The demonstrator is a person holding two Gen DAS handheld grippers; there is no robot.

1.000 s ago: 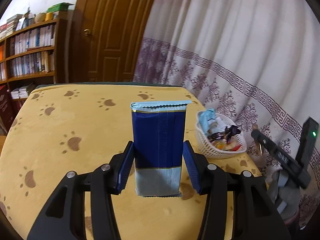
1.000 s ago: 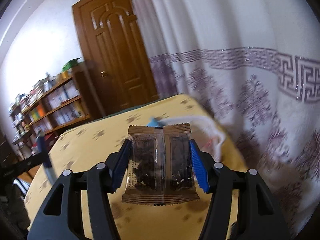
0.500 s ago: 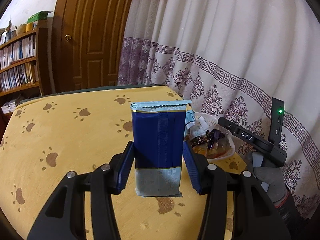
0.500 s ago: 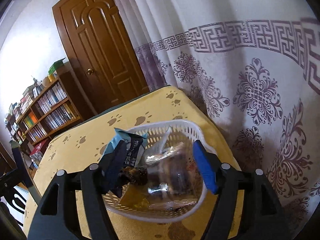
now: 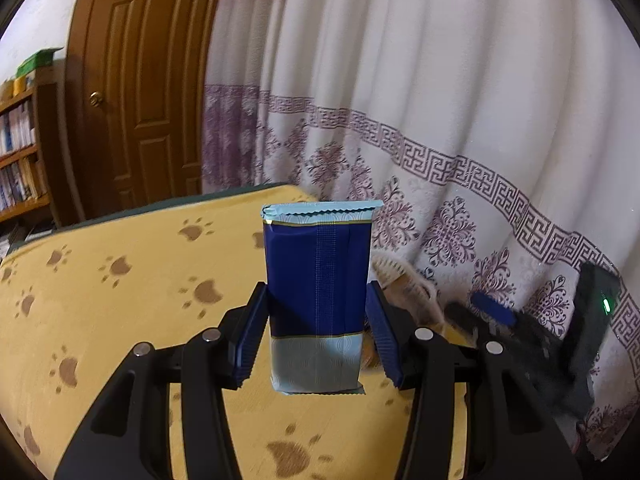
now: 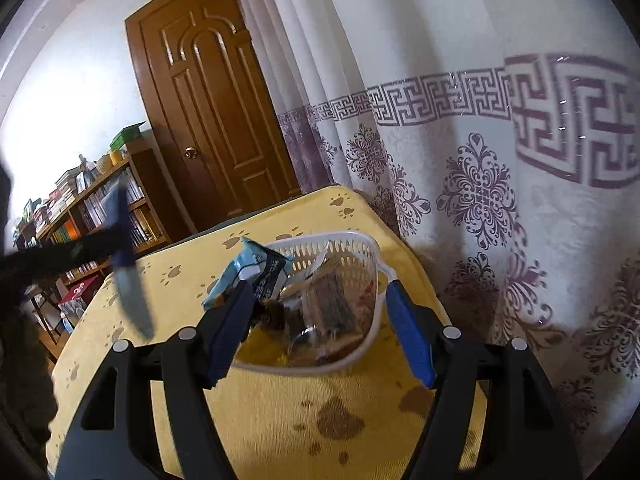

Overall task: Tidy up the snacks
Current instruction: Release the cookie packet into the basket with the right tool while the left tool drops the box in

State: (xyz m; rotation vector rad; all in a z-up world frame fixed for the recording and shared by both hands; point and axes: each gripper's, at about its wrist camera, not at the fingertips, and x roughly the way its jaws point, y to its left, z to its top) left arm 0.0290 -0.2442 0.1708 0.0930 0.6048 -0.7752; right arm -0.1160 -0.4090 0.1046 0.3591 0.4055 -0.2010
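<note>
My left tool (image 5: 316, 340) is clamped on a dark blue snack packet (image 5: 318, 284), its blue pads (image 5: 250, 340) pressing both long sides. The packet stands upright between them, pale crimped seal on top, a silver-grey band at its lower end, lifted clear of the yellow paw-print tabletop (image 5: 120, 280). Past the packet, on the right, I make out a blurred piece of the white basket (image 5: 394, 274) and my right tool (image 5: 492, 316), both smeared by motion.

From the right wrist view, my right tool (image 6: 320, 320) is released: its jaws stand wide apart and grip nothing. The white slatted basket (image 6: 360, 248) sits just ahead of them near the tabletop's (image 6: 280, 400) far right corner, beside the patterned curtain (image 6: 480, 160). Inside it lie several snack packs, among them a light blue and black packet (image 6: 256, 270) leaning over the left rim and a clear wrapper with dark contents (image 6: 332, 308) in the middle. At the left, my left tool (image 6: 128, 276) shows as a blur.
</note>
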